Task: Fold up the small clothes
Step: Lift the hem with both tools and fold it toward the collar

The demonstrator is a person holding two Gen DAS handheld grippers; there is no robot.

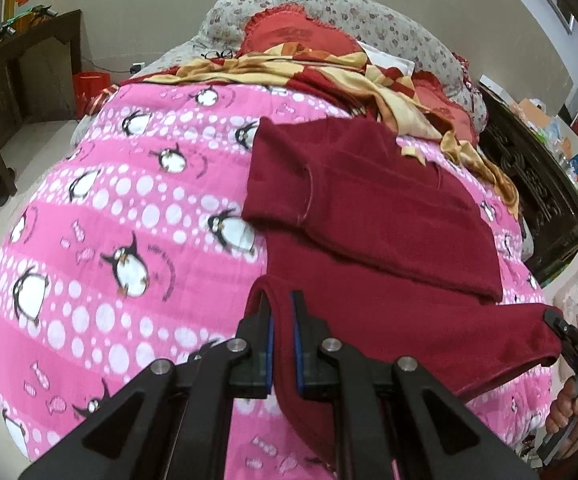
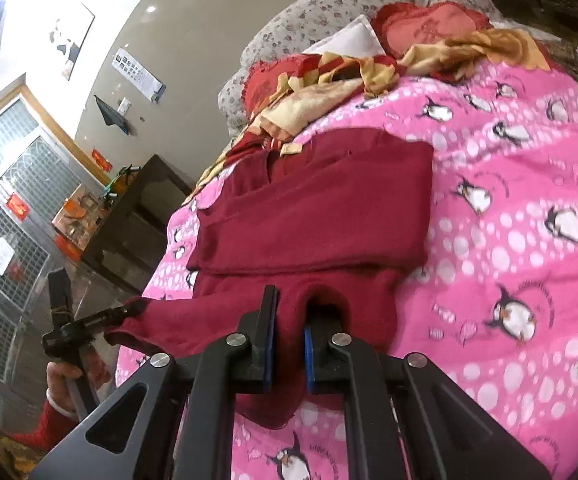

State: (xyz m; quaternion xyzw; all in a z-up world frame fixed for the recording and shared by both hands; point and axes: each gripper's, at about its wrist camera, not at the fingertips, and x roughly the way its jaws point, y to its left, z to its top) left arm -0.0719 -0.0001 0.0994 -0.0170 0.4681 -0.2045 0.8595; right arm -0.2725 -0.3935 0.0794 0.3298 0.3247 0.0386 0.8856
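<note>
Quilt: a pink penguin-print quilt (image 1: 137, 216) covers the bed, spreading beneath and beyond both grippers.
Garment: a dark red knit garment (image 1: 373, 216) lies on the quilt ahead of both grippers, its far part folded flat, its near hem raised off the bed.
Left gripper: the left gripper (image 1: 283, 308) is pinching the hem's left corner, cloth bunched between its blue pads.
Right gripper: the right gripper (image 2: 291, 312) is clamped on the hem's other corner, with a thick fold between its jaws.
Blanket: a rumpled red and yellow blanket (image 1: 329, 68) lies past the garment, well away from the fingertips.
</note>
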